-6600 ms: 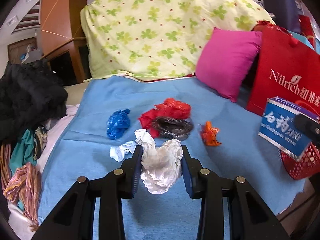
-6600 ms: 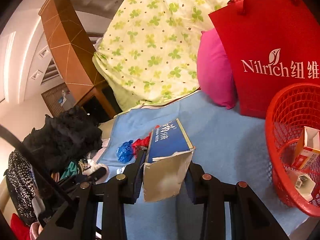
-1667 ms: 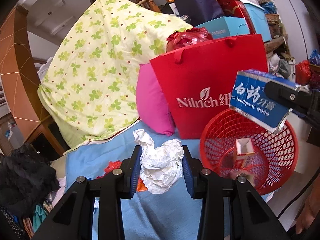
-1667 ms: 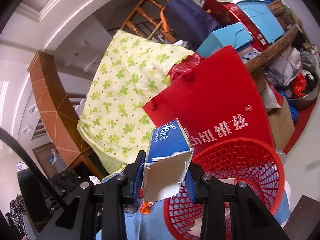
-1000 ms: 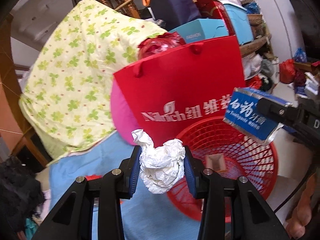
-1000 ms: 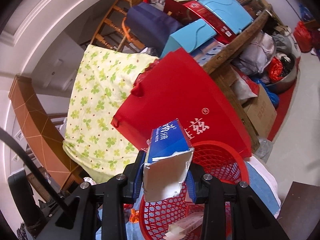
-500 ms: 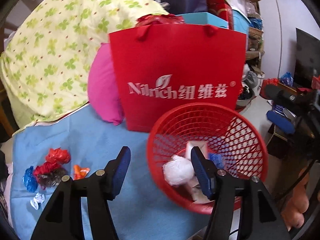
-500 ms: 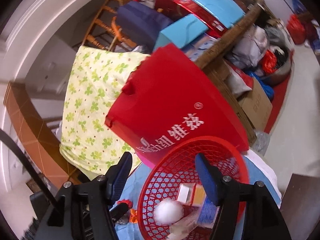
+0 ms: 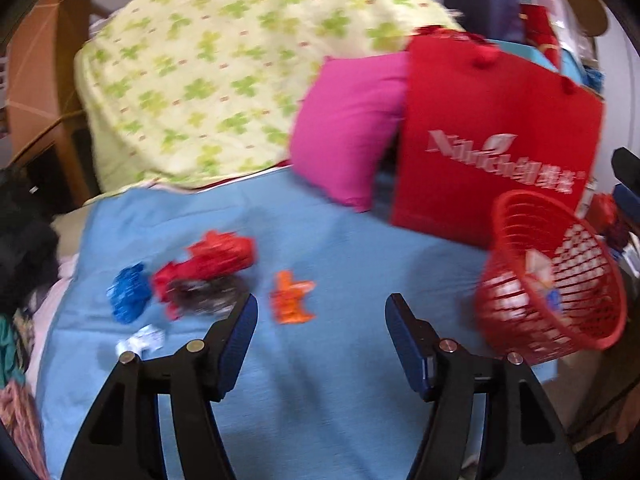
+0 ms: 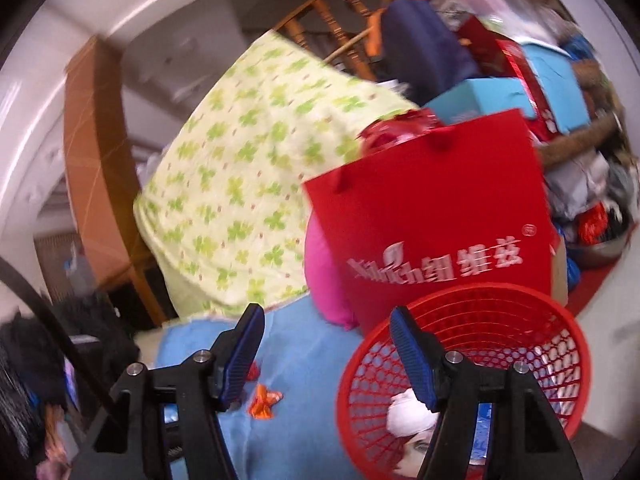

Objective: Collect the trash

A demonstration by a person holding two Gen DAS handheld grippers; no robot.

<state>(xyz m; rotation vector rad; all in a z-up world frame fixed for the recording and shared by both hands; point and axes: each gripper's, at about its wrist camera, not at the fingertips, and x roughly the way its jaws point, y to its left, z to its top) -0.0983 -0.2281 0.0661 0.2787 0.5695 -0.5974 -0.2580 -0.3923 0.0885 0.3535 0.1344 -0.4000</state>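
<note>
Now my left claw (image 9: 322,312) is spread wide over the blue cloth (image 9: 344,264), holding nothing, its blue pads well apart. Just ahead, between the fingers, lies an orange scrap (image 9: 291,297). Ahead and to the left sit a red wrapper (image 9: 216,258) on a dark one (image 9: 208,294), a blue wad (image 9: 130,292) beside them, and a white scrap (image 9: 141,340) nearer my left finger. To the right the red basket (image 9: 560,340) stands at the cloth's edge, with white and blue trash showing through its mesh. Behind it stands a red bag (image 9: 496,160), a pink pillow (image 9: 348,128) leaning beside it, and a clover-print quilt (image 9: 224,64) heaped across the back. Dark clothes (image 9: 20,232) pile up at the far left.

My right claw (image 10: 327,330) is equally wide open and empty. Its right finger hangs over the basket (image 10: 520,300) rim; below it inside rests a white paper ball (image 10: 408,412), with a bit of blue box next to it. Under the left finger the orange scrap (image 10: 262,400) lies on the cloth (image 10: 304,360). Ahead rise the bag (image 10: 432,216), the pillow (image 10: 324,280) and the quilt (image 10: 256,160), with a wooden stair rail (image 10: 332,8) behind and boxes and bundles stacked to the right. Both views are blurred.
</note>
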